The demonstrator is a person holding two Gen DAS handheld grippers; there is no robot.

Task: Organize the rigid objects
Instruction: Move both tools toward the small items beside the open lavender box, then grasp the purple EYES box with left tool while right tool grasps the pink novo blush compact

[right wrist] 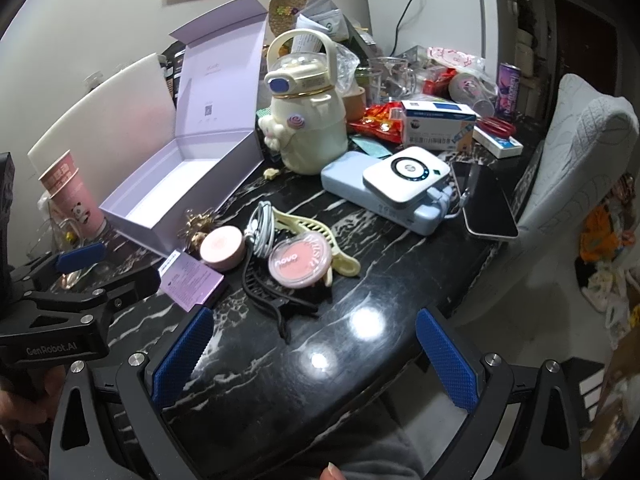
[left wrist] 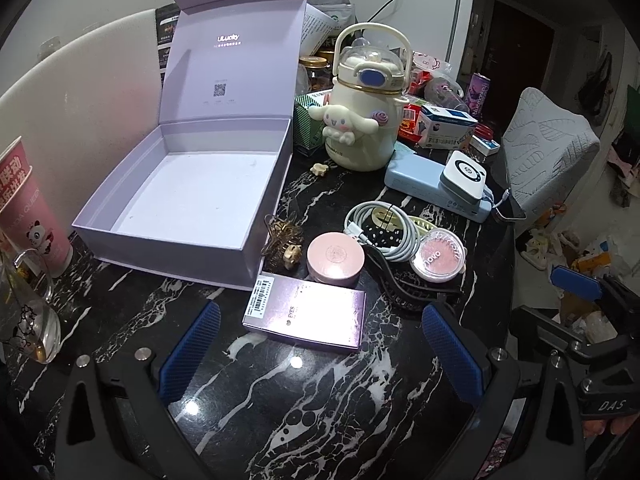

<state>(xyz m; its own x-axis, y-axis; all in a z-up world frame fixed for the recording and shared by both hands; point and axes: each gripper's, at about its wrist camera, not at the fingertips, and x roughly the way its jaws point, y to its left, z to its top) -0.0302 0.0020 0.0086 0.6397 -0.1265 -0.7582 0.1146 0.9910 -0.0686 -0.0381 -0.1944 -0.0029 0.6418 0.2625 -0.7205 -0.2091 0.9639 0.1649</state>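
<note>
- The left gripper [left wrist: 320,360] hangs over the black marble table [left wrist: 304,408] with its blue-padded fingers [left wrist: 190,354] spread wide and nothing between them.
- Just ahead of it, partly between the fingertips, lies a flat purple box [left wrist: 306,316] with a barcode label on its end; neither pad touches it.
- Beyond that box sit a round pink compact [left wrist: 335,257] and, to its right, a clear-lidded blush pot [left wrist: 438,256], near each other but apart.
- A coiled white cable [left wrist: 384,232] lies just behind both, over a pale hair clip [right wrist: 340,260].
- A black hair clip [left wrist: 404,286] lies in front of the blush pot.
- The open lilac gift box [left wrist: 180,200] stands to the left, lid upright, its tray empty; the purple box's corner lies just beside its front corner.
- A small gold trinket [left wrist: 282,240] rests against the gift box's right wall; what it is I can't quite make out.
- The right gripper [right wrist: 316,360] is likewise wide open and empty, over the table's near edge, with the blush pot [right wrist: 300,262] well ahead of its fingers.
- Further back stand a cream bottle [left wrist: 366,120] with a cartoon dog figure and a blue power bank [left wrist: 432,186] with a white charger on top.
</note>
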